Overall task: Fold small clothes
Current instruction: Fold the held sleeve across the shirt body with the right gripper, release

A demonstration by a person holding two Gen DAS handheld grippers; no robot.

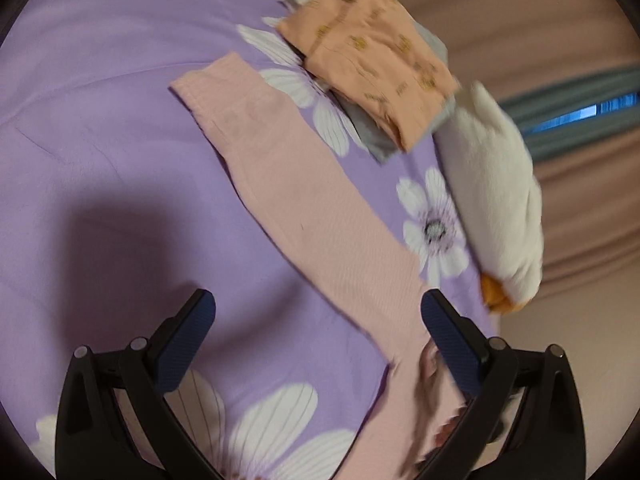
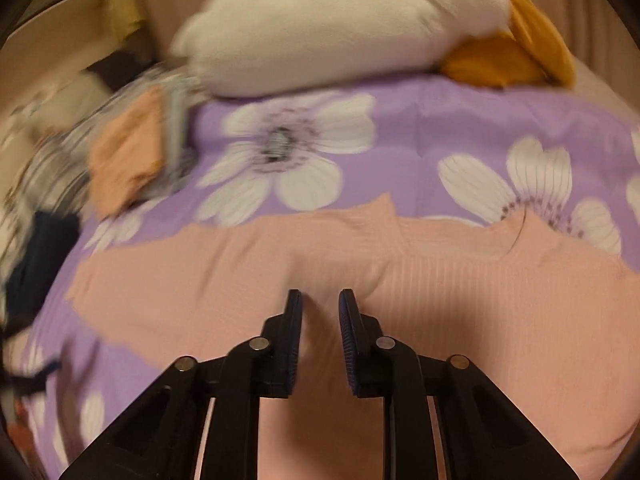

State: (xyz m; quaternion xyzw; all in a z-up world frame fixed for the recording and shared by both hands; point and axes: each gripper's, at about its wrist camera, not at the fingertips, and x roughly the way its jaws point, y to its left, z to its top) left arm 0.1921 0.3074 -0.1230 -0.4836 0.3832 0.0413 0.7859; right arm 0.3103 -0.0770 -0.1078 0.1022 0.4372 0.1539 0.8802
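Two tongs — left (image 1: 318, 312) wide, right (image 2: 320, 308) narrowed — one pink garment (image 2: 440, 320).

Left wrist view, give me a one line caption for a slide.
Open left gripper hovers over a pink garment spread on a purple floral bedsheet.

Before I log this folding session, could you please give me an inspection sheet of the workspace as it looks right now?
Surface: purple bedspread with white flowers, lightly creased.
Job's things: pink garment lying flat and spread out; folded orange cloth on a grey piece at the far edge.
Clutter: white plush toy with an orange beak at the bed's edge; blurred striped and dark fabrics beside the orange cloth.
Grippers: left gripper wide open above the garment's edge; right gripper with a narrow gap over the garment, contact unclear.
Cables: nothing seen.
Surroundings: beige curtain.
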